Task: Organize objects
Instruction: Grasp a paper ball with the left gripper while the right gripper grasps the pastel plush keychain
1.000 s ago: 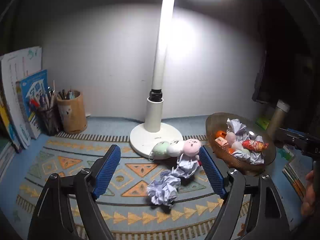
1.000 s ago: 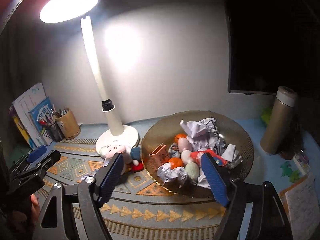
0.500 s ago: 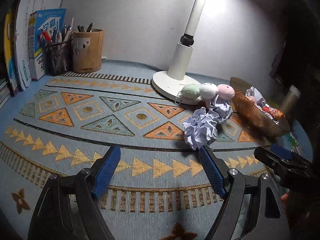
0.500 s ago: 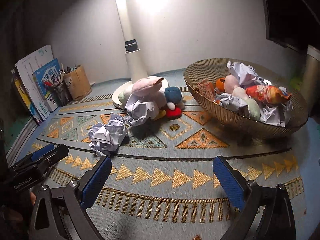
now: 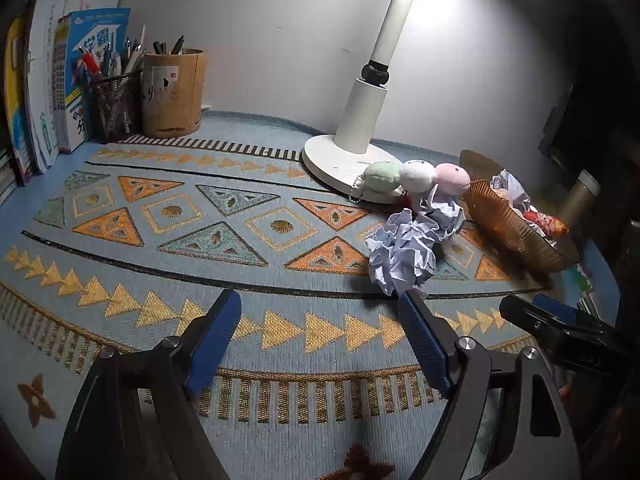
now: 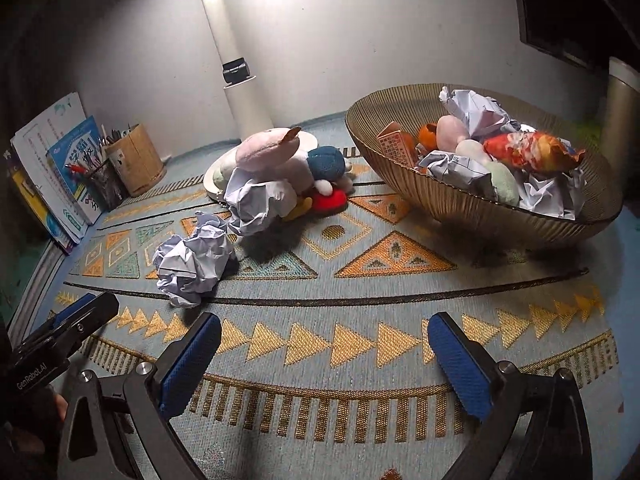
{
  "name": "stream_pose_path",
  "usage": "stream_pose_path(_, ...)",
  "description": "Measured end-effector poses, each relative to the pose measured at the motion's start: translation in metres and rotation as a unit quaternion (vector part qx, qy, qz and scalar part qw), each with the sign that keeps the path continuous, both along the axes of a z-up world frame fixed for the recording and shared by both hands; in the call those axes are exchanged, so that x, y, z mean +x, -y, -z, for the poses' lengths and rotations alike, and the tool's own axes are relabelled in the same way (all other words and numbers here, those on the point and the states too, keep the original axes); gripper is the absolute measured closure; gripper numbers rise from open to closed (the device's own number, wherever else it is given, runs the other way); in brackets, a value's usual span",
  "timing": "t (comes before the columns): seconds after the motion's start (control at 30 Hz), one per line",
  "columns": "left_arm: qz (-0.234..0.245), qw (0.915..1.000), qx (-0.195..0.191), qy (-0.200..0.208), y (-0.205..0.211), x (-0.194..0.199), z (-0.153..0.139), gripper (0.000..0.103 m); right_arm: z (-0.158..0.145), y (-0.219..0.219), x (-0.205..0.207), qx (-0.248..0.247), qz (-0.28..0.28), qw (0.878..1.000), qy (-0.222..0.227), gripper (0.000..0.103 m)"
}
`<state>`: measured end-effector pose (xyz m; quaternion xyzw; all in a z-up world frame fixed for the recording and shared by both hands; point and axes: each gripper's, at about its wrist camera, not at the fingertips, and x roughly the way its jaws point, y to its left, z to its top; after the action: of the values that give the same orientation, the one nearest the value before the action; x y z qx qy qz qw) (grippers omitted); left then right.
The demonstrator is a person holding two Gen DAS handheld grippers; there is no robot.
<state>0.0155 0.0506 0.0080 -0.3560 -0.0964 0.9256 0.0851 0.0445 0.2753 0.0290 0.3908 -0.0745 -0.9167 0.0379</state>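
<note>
Lamp [image 6: 244, 92] head cut off above.

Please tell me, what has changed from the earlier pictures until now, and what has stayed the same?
Both grippers came down from a high view of the desk to just above the mat, and since half a second ago they barely moved. The left gripper and right gripper stayed open and empty. Nothing was grasped or released. The nearer crumpled paper ball, the plush toys and the filled bowl lie as before.

Both wrist cams low over mat [image 5: 280, 320], facing wall, both show paper ball [image 6: 192, 264], bowl [image 6: 460, 200].
</note>
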Motion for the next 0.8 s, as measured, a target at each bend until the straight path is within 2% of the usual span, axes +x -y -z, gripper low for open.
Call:
stream_pose_path(0.13,0.042,0.9988,-0.010,0.022,-0.013,-0.008,0.001,0.023,-0.013,0.004,0.003,-0.006,-0.027,0.999,-0.026,0.000)
stream_pose_path(0.2,0.068,0.9970,0.008,0.036,-0.017,-0.018,-0.002,0.023,-0.027,0.009,-0.007,0.000,-0.045,0.999,-0.024,0.003)
stream_pose_path(0.27,0.105,0.9919,0.030,0.064,-0.022,-0.034,-0.004,0.023,-0.053,0.014,-0.019,0.011,-0.060,0.997,-0.046,0.005)
stream_pose_path(0.33,0.140,0.9838,0.061,0.094,-0.026,-0.053,-0.002,0.023,-0.079,0.023,-0.036,0.030,-0.093,0.993,-0.069,0.005)
stream_pose_path(0.43,0.141,0.9848,0.043,0.091,-0.032,-0.069,0.002,0.023,-0.098,0.041,-0.071,0.079,-0.145,0.983,-0.082,0.005)
stream_pose_path(0.57,0.159,0.9820,0.028,0.099,-0.046,-0.079,0.012,0.023,-0.083,0.060,-0.123,0.124,-0.202,0.971,-0.039,0.005)
stream_pose_path(0.73,0.166,0.9828,-0.004,0.081,-0.061,-0.078,0.018,0.026,-0.049,0.064,-0.169,0.137,-0.204,0.969,0.016,0.006)
stream_pose_path(0.77,0.165,0.9834,-0.006,0.077,-0.061,-0.077,0.016,0.026,-0.044,0.063,-0.172,0.131,-0.206,0.969,0.027,0.011)
stream_pose_path(0.8,0.163,0.9836,-0.005,0.076,-0.060,-0.077,0.016,0.027,-0.040,0.063,-0.174,0.122,-0.211,0.969,0.038,0.022)
